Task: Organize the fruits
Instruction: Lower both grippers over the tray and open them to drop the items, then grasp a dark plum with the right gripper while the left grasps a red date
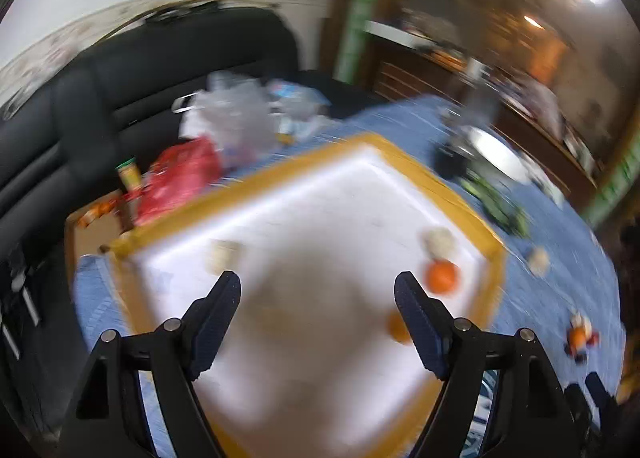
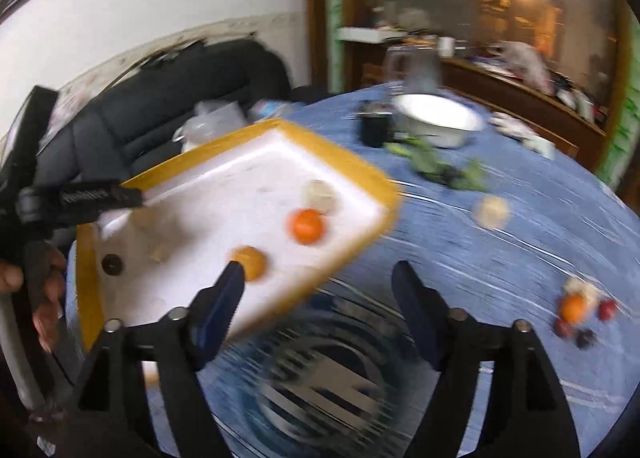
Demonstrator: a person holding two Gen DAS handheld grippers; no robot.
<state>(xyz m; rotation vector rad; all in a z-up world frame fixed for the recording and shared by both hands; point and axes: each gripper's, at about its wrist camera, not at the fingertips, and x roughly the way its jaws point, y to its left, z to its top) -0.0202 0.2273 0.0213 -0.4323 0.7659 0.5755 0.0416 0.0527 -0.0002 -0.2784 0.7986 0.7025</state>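
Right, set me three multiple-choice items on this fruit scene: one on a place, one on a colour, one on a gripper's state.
1. Where does the white bowl stand?
A. on the blue tablecloth, beyond the tray
B. inside the tray
C. on the sofa

2. What colour is the rim of the tray?
A. green
B. yellow
C. red

3. How is the right gripper?
A. shut on an orange
B. shut on nothing
C. open, holding nothing

Answers:
1. A: the right wrist view shows the bowl on the cloth, past the tray's far corner.
2. B: a yellow border frames the white tray floor.
3. C: its fingers stand wide apart with only cloth and tray edge between them.
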